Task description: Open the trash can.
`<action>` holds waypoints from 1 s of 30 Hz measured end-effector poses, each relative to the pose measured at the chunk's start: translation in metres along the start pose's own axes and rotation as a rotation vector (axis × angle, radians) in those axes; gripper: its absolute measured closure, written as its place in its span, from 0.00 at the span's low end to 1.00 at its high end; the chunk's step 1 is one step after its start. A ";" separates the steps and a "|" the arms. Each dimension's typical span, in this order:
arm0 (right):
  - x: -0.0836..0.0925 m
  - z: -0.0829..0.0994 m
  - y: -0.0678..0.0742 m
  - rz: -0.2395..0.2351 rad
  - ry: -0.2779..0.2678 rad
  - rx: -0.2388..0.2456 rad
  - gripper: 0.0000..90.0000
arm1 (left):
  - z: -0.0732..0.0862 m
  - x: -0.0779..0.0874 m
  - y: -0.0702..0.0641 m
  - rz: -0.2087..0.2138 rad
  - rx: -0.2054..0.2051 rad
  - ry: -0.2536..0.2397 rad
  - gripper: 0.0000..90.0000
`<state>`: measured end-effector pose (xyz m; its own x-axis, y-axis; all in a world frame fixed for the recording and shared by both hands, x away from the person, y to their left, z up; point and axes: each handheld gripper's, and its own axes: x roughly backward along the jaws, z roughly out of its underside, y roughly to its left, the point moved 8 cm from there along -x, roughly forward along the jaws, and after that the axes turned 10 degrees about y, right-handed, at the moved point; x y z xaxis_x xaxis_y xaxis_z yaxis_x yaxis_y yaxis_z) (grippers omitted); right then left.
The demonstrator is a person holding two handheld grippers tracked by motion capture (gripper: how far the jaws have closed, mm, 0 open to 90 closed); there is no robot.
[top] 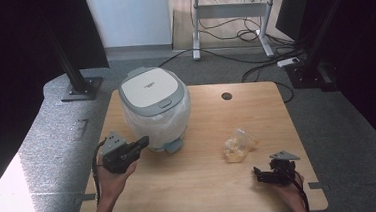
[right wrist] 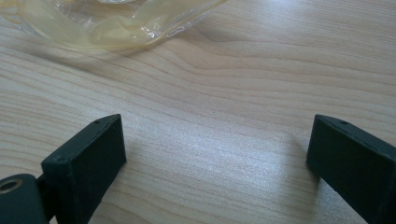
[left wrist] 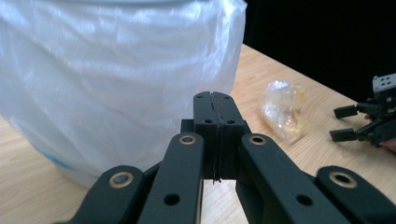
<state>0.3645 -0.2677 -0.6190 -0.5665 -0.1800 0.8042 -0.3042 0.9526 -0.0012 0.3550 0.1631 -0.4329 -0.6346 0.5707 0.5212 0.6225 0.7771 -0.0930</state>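
Note:
A white bin [top: 155, 110] with a grey-rimmed lid and a clear plastic liner stands on the wooden table [top: 206, 185] at the back left. My left gripper [top: 141, 142] is shut with nothing in it, its tips close to the bin's liner [left wrist: 116, 79]. A crumpled clear yellowish plastic bag [top: 238, 145] lies right of the middle. My right gripper [top: 259, 174] is open near the front right edge, low over the wood, the bag [right wrist: 112, 21] just ahead of its jaws. The left gripper view also shows the bag [left wrist: 282, 108] and the right gripper [left wrist: 345, 123].
A round cable hole [top: 227, 96] sits at the table's back. Beyond the table are grey carpet, a black stand base [top: 79, 88], a desk frame [top: 230, 18] and floor cables [top: 268, 60].

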 end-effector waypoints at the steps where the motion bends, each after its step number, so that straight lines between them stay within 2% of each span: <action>1: 0.000 0.000 0.000 0.000 0.000 0.000 0.04 | -0.003 0.000 0.000 -0.004 -0.005 0.000 0.99; 7: 0.000 0.000 0.000 0.000 0.000 0.000 0.04 | -0.019 -0.003 -0.003 -0.013 -0.024 -0.004 0.99; 12: 0.000 0.000 0.000 0.000 0.000 0.000 0.04 | -0.031 -0.003 -0.006 -0.002 -0.033 -0.013 0.99; 14: 0.000 0.000 0.000 0.000 -0.001 0.000 0.04 | -0.041 -0.004 -0.007 -0.026 -0.063 -0.006 0.99; 19: 0.000 0.000 0.000 0.001 -0.001 -0.001 0.04 | -0.058 -0.006 -0.009 -0.027 -0.082 -0.008 0.99; 30: 0.000 0.000 0.000 0.001 -0.002 -0.004 0.04 | -0.076 -0.012 -0.002 -0.024 -0.071 -0.016 0.99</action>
<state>0.3641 -0.2676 -0.6188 -0.5680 -0.1797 0.8032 -0.3008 0.9537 0.0007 0.3958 0.1342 -0.3741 -0.6566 0.5570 0.5085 0.6378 0.7699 -0.0199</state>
